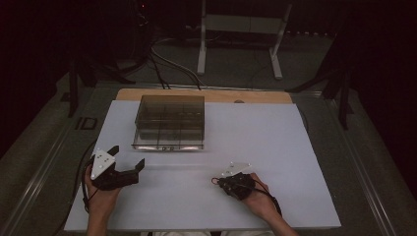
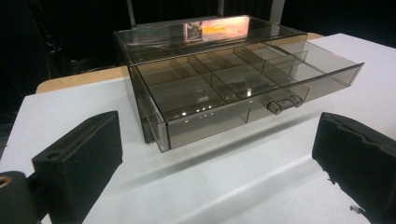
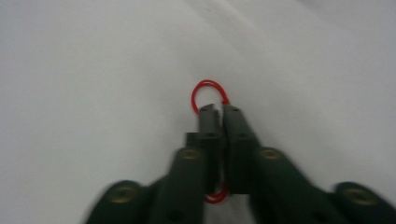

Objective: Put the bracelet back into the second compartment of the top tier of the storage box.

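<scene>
The left gripper [image 1: 129, 157] hovered with jaws apart near the table's [image 1: 275, 137] front-left corner. Toward its front-right, the right gripper [image 3: 218, 108] pinched a red rubber band [image 3: 208, 87]: light, stretchy, probably best held mid-loop.

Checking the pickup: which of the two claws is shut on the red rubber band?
The right claw, low on the white table: its jaws are pinched together on the red rubber band. The left claw stands wide open, holding nothing, facing the clear drawer box.
</scene>
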